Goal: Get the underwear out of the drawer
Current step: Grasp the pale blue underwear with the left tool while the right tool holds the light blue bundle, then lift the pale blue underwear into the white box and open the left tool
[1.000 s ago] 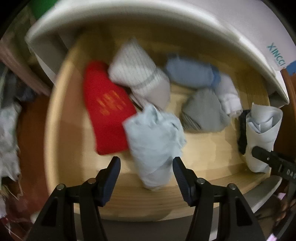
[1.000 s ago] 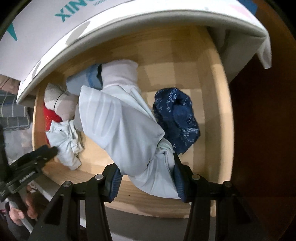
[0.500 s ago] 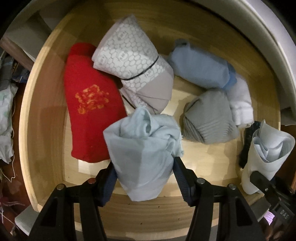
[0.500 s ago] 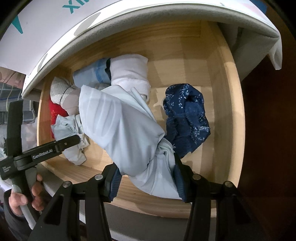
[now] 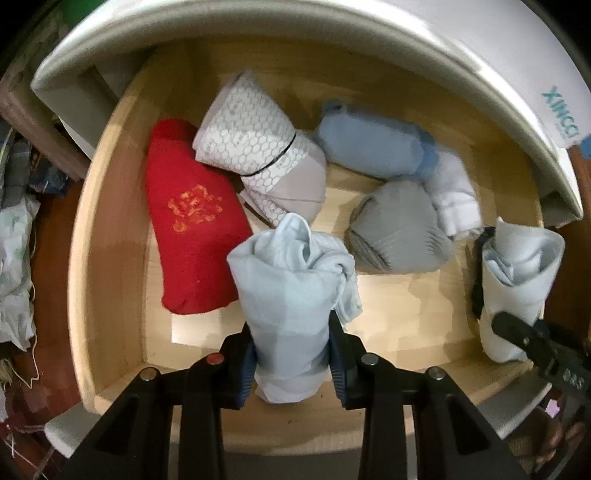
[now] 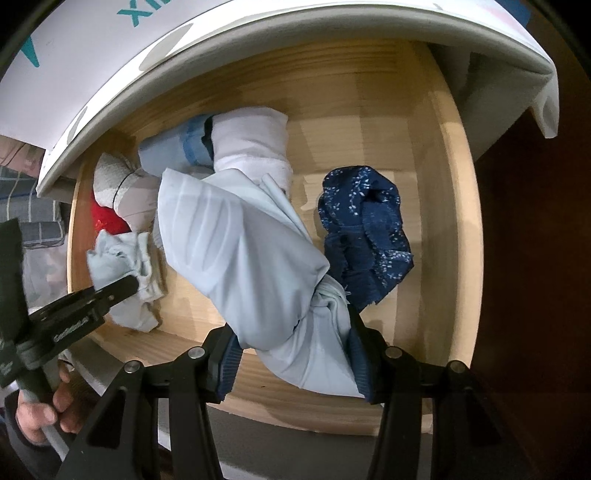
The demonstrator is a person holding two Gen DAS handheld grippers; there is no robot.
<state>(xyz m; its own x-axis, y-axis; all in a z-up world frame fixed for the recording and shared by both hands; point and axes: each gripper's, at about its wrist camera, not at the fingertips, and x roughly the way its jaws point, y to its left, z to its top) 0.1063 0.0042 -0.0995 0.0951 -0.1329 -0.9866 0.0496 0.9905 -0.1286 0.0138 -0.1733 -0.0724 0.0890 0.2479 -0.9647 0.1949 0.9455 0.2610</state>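
Observation:
An open wooden drawer (image 5: 110, 221) holds several rolled pieces of underwear. My left gripper (image 5: 291, 358) points straight down into it. Its jaws are closing, and both pads press the sides of a small pale blue roll (image 5: 291, 288) near the drawer's front. In the right wrist view this roll (image 6: 122, 258) hangs at the left under the left gripper's finger (image 6: 110, 291). My right gripper (image 6: 295, 354) is shut on a larger pale blue-white roll (image 6: 240, 251), held above the drawer floor. The left wrist view shows that roll (image 5: 517, 280) at the far right.
Lying in the drawer are a red piece (image 5: 192, 221), a honeycomb-patterned roll (image 5: 255, 147), a blue roll (image 5: 369, 144), a grey roll (image 5: 399, 232), a white roll (image 5: 454, 195) and a navy patterned piece (image 6: 365, 229). A white cabinet edge (image 5: 295, 33) overhangs the back. A hand (image 6: 40, 413) grips the left handle.
The left jaws have closed from wide apart onto the small pale blue roll, and the left camera has shifted a little over the drawer. The right gripper and its roll have stayed put.

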